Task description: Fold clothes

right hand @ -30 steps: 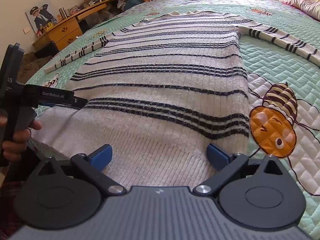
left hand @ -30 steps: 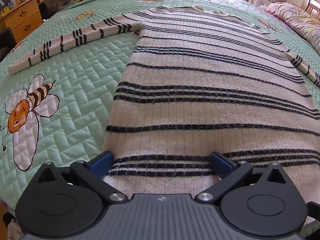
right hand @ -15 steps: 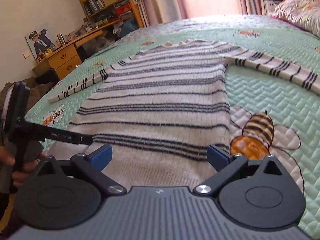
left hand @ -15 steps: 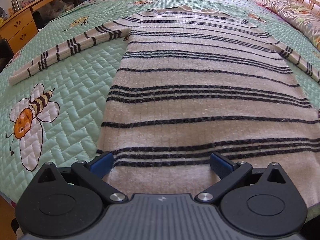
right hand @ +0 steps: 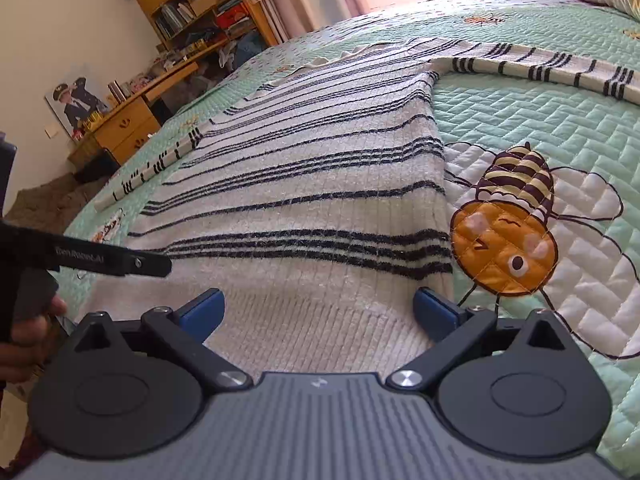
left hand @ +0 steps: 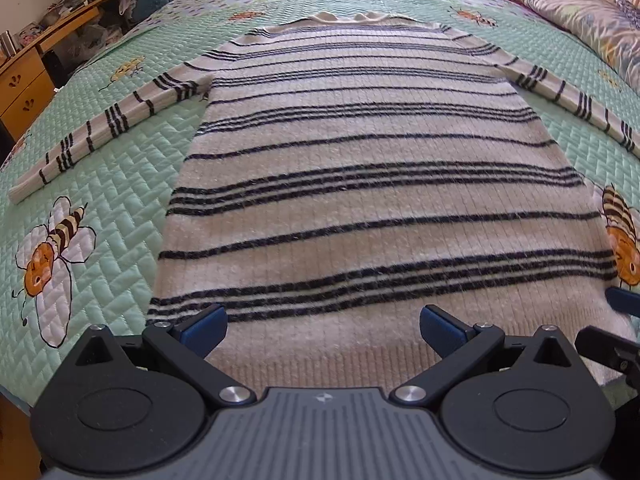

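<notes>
— Where is the sweater?

— Flat on the quilt, its long axis running straight away from me, hem nearest, sleeves spread to both sides.

— Your jaws?

— Both pairs apart, holding nothing. My left gripper hovers over the hem's middle; my right gripper sits over the hem's right corner, nearer that side edge.

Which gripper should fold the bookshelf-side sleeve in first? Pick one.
Left. The left gripper is open above the sweater hem, nearer that sleeve. The right gripper, also open, sits at the opposite edge beside the bee patch.
</notes>
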`<state>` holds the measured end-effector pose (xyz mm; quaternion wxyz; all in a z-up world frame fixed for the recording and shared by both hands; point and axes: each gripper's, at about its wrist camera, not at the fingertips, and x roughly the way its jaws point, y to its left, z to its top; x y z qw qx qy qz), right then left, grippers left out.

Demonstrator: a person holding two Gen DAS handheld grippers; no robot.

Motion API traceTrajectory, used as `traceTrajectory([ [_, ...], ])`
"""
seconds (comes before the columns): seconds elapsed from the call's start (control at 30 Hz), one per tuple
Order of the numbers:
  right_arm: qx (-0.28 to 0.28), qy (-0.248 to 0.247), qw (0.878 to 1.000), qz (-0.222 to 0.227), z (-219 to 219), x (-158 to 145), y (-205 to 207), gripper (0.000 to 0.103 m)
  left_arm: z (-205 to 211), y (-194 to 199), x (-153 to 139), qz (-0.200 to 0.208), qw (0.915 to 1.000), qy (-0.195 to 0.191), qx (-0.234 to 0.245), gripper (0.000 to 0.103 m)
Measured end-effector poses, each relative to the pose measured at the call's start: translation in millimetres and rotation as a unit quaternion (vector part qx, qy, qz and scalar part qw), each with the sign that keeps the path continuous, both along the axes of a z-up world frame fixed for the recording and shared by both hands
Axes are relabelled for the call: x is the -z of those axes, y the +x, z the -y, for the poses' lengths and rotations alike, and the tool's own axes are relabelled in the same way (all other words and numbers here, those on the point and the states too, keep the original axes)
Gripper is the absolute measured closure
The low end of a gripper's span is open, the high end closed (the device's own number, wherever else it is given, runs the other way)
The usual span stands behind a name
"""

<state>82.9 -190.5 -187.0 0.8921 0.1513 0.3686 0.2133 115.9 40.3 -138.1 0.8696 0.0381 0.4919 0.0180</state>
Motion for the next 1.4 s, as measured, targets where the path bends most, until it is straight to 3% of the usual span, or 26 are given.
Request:
traceTrajectory([
  [0.17,-0.007,0.013,1.0,0.016,3.5,3.7,-4.0,0.001,8.0,3.4,14.8,-0.027,0.9996,0.005,0.01,0.001],
  [0.27,-0.001,0.019,1.0,0.015,3.2,3.6,-3.9,0.001,3.7,2.5,27.6,-0.029,0.9995,-0.012,0.004,0.0],
  [0.47,0.005,0.018,1.0,0.006,1.3,0.9,-4.8,0.001,3.7,3.9,27.9,-0.044,0.9988,-0.019,-0.004,0.0],
  [0.73,0.007,0.069,0.998,-0.009,17.0,0.1,-3.6,0.001,1.3,7.2,24.8,-0.059,0.9977,-0.028,-0.016,0.0],
  [0.8,0.01,0.077,0.997,-0.013,18.6,-4.7,-3.2,0.001,2.8,7.2,19.0,-0.057,0.9978,-0.021,-0.027,0.001],
  [0.97,0.003,0.084,0.996,0.037,18.1,-24.7,-7.3,0.001,15.6,9.3,-1.9,-0.011,0.9995,0.019,-0.023,0.001],
  [1.07,-0.009,0.101,0.994,0.046,16.8,-28.3,2.1,0.001,17.5,24.2,2.2,-0.019,0.999,0.028,-0.029,0.001],
  [1.2,-0.012,0.118,0.993,-0.013,16.3,-3.8,22.5,0.001,0.8,37.1,26.5,-0.061,0.9956,-0.026,-0.067,0.0],
  [1.4,0.002,0.147,0.989,-0.03,22.9,0.4,21.3,0.001,-7.6,29.1,20.2,-0.072,0.9927,-0.038,-0.089,0.0],
])
